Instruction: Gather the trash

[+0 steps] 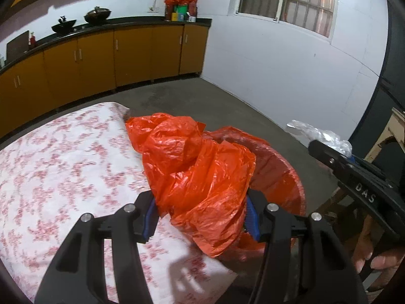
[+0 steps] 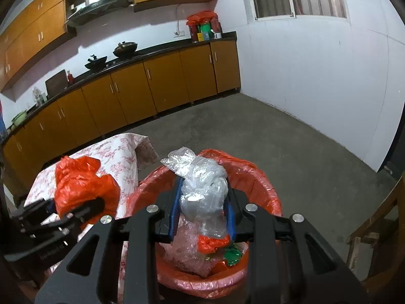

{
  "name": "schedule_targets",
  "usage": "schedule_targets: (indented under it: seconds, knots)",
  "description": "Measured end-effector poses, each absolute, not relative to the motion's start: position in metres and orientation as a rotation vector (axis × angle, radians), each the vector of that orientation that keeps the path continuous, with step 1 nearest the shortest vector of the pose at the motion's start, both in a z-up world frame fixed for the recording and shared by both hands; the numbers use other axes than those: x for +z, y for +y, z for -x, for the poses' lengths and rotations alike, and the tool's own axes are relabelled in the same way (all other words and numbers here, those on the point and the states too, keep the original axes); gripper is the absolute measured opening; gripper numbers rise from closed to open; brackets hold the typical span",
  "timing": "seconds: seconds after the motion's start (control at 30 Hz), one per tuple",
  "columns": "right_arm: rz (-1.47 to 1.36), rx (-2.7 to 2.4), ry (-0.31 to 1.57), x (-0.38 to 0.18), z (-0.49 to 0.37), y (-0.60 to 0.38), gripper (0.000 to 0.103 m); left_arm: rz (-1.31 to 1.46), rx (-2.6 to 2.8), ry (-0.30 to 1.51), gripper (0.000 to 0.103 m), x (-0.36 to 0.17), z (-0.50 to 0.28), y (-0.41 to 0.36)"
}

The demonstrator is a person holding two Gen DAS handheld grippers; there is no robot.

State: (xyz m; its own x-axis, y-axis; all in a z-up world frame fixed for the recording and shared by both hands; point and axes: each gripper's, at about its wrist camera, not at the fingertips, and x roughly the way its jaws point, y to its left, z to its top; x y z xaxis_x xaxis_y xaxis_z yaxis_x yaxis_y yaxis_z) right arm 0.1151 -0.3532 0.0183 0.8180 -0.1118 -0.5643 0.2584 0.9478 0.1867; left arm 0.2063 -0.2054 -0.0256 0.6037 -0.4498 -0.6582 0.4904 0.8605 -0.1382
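My left gripper (image 1: 201, 212) is shut on a crumpled orange plastic bag (image 1: 192, 162), held over the edge of the floral-covered table (image 1: 63, 167) beside the bin. The same orange plastic bag (image 2: 81, 182) shows at the left of the right wrist view, in the left gripper (image 2: 76, 210). My right gripper (image 2: 203, 202) is shut on a wad of clear crumpled plastic (image 2: 202, 187), held right above the red bin (image 2: 258, 177) lined with an orange bag. The bin (image 1: 278, 174) holds pink bubble wrap (image 2: 187, 250), an orange scrap and a green wrapper (image 2: 231, 253).
Orange kitchen cabinets (image 2: 152, 86) with a black counter run along the far wall, woks on top. A wooden chair (image 2: 374, 230) stands right of the bin. A hand (image 1: 377, 261) grips the right tool (image 1: 354, 174). Bare concrete floor (image 2: 278, 131) lies beyond the bin.
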Motion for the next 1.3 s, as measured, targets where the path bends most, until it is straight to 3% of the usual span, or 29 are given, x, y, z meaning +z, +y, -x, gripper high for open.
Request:
schedule_targets:
  seconds: [0.2, 0.43, 0.6, 0.83, 1.03, 1.13, 1.3]
  knots:
    - [-0.281, -0.196, 0.57, 0.018, -0.122, -0.358, 0.031, -0.064, -0.579, 0.77, 0.058, -0.037, -0.216, -0.221]
    - [-0.316, -0.199, 0.546, 0.021, -0.121, -0.368, 0.056, -0.062, -0.576, 0.813, 0.068, -0.052, -0.224, -0.223]
    - [-0.308, -0.227, 0.537, 0.021, -0.111, -0.369, 0.062, -0.039, -0.593, 0.824, 0.075, -0.054, -0.228, -0.222]
    - [-0.308, -0.267, 0.527, 0.024, -0.095, -0.378, 0.068, -0.027, -0.603, 0.816, 0.076, -0.052, -0.225, -0.223]
    - [-0.202, -0.308, 0.451, 0.039, -0.074, -0.359, 0.099, -0.04, -0.489, 0.685, 0.09, -0.031, -0.202, -0.191]
    - [-0.143, -0.335, 0.409, 0.044, -0.063, -0.344, 0.101, -0.061, -0.42, 0.608, 0.097, -0.017, -0.185, -0.172]
    - [-0.023, -0.415, 0.386, 0.051, -0.048, -0.31, 0.101, -0.058, -0.307, 0.51, 0.099, 0.004, -0.152, -0.127]
